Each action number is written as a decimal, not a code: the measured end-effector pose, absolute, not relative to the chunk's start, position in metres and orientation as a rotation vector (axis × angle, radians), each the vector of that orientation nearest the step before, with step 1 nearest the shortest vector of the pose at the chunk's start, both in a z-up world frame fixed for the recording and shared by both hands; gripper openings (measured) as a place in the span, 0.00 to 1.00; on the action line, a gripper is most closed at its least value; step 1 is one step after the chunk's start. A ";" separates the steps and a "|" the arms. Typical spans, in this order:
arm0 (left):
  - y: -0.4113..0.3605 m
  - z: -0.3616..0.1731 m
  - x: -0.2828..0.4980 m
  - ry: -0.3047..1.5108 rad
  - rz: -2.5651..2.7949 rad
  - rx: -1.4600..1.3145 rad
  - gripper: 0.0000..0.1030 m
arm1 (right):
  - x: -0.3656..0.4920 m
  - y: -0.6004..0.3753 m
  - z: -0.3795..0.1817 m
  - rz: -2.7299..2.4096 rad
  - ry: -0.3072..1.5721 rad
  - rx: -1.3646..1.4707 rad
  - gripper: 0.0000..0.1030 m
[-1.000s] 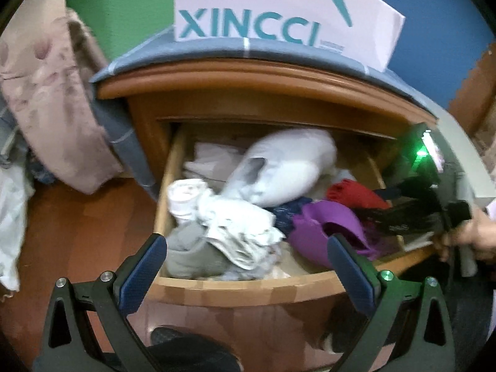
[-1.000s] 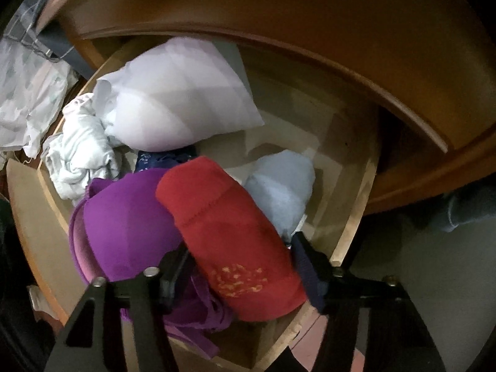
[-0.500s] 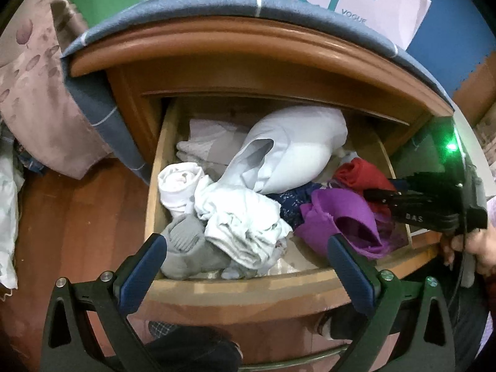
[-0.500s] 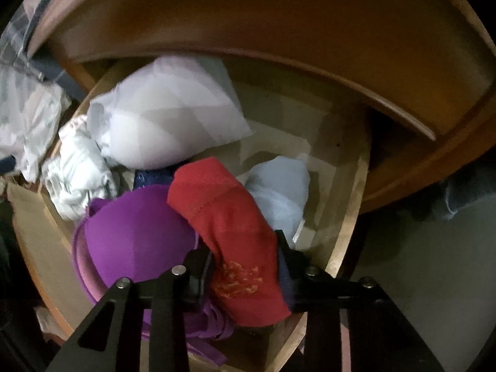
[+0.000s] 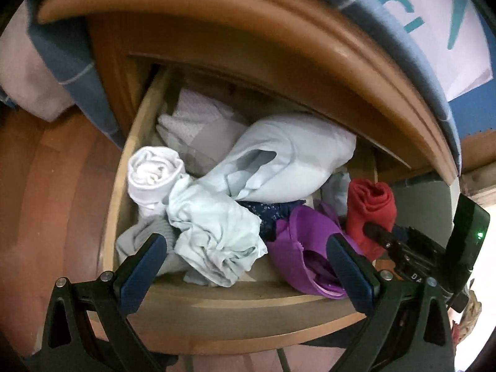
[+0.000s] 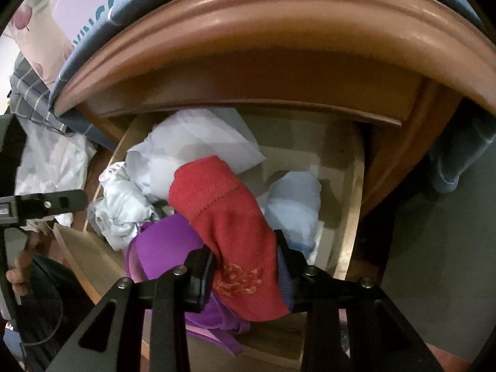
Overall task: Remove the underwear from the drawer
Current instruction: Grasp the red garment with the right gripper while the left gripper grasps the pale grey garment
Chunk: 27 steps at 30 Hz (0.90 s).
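One red underwear (image 6: 229,232) clamped in right hand-held gripper (image 6: 245,266); left hand-held gripper (image 5: 245,266) spread, empty. One open drawer (image 5: 248,303), rear hidden.

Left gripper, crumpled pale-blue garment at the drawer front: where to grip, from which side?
Pinch the raised, bunched folds at the top of the pale-blue garment, coming from above. It is loose on the pile, and the open left gripper already straddles it; the drawer front wall blocks a low approach.

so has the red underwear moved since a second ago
Yes. In the right wrist view the red underwear, clamped in the right gripper, has lifted off the purple garment, away from the drawer floor.
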<state>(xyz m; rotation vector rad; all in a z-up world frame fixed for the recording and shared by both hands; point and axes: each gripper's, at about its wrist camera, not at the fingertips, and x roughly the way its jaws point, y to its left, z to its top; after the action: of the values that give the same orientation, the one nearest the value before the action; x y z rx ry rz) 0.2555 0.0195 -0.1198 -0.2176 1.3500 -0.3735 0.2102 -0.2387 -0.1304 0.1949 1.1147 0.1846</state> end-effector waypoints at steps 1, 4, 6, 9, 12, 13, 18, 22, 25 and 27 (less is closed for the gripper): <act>0.019 -0.121 0.257 1.354 -0.361 -0.219 0.99 | 0.211 -0.240 -0.130 0.184 1.110 0.201 0.33; 0.016 -0.127 0.262 1.377 -0.362 -0.220 0.99 | 0.211 -0.243 -0.127 0.188 1.091 0.213 0.33; 0.013 -0.132 0.263 1.393 -0.346 -0.210 0.99 | 0.211 -0.243 -0.124 0.192 1.079 0.215 0.33; 0.005 -0.135 0.264 1.400 -0.352 -0.179 0.99 | 0.211 -0.246 -0.123 0.198 1.077 0.240 0.33; -0.001 -0.142 0.266 1.419 -0.357 -0.161 0.99 | 0.211 -0.246 -0.121 0.206 1.070 0.252 0.33; -0.002 -0.146 0.269 1.429 -0.343 -0.152 0.98 | 0.211 -0.246 -0.121 0.206 1.070 0.250 0.33; -0.010 -0.161 0.274 1.452 -0.312 -0.067 0.89 | 0.212 -0.246 -0.122 0.207 1.074 0.256 0.33; -0.021 -0.172 0.274 1.472 -0.297 0.025 0.87 | 0.213 -0.248 -0.123 0.202 1.072 0.259 0.33; -0.026 -0.178 0.274 1.469 -0.272 0.050 0.81 | 0.213 -0.247 -0.124 0.196 1.074 0.248 0.33; -0.025 -0.181 0.277 1.474 -0.242 0.047 0.59 | 0.213 -0.247 -0.124 0.196 1.076 0.248 0.33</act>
<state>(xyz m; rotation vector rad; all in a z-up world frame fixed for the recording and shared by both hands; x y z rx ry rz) 0.2770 -0.0254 -0.1808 0.0466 1.4736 -0.2417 0.2133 -0.2468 -0.1245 0.2478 1.0764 0.1961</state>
